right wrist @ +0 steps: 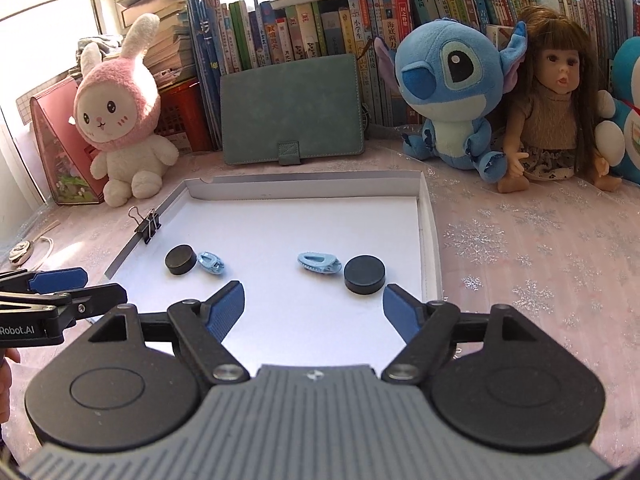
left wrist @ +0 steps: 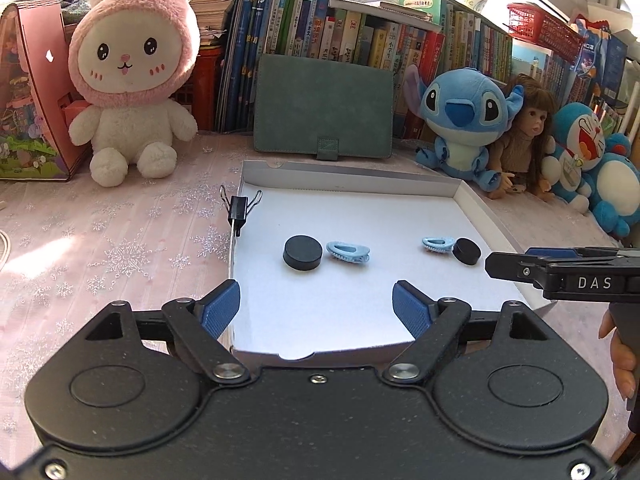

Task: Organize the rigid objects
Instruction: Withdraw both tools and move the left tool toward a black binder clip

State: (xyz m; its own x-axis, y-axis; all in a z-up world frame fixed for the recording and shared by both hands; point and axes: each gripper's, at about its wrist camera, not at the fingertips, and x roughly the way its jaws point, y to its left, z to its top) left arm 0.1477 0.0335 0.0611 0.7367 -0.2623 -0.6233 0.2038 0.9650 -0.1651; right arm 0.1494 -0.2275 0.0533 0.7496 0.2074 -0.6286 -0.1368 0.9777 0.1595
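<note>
A shallow white tray (left wrist: 352, 174) (right wrist: 304, 182) holds two black discs and two light blue clips. The left disc (left wrist: 302, 252) (right wrist: 181, 259) touches the left clip (left wrist: 348, 253) (right wrist: 212, 262). The right clip (left wrist: 437, 244) (right wrist: 319, 263) touches the right disc (left wrist: 467, 251) (right wrist: 364, 274). A black binder clip (left wrist: 240, 207) (right wrist: 147, 221) grips the tray's left wall. My left gripper (left wrist: 316, 308) is open and empty over the tray's near left part; it also shows in the right wrist view (right wrist: 80, 282). My right gripper (right wrist: 313, 306) is open and empty just short of the right disc; it also shows in the left wrist view (left wrist: 516, 264).
Behind the tray stand a green case (left wrist: 324, 106), a pink rabbit plush (left wrist: 128, 80), a blue plush (left wrist: 460, 120), a doll (right wrist: 552, 112) and rows of books. A pink snowflake cloth (left wrist: 100, 248) covers the table. A small metal item with a cord (right wrist: 22, 250) lies at the far left.
</note>
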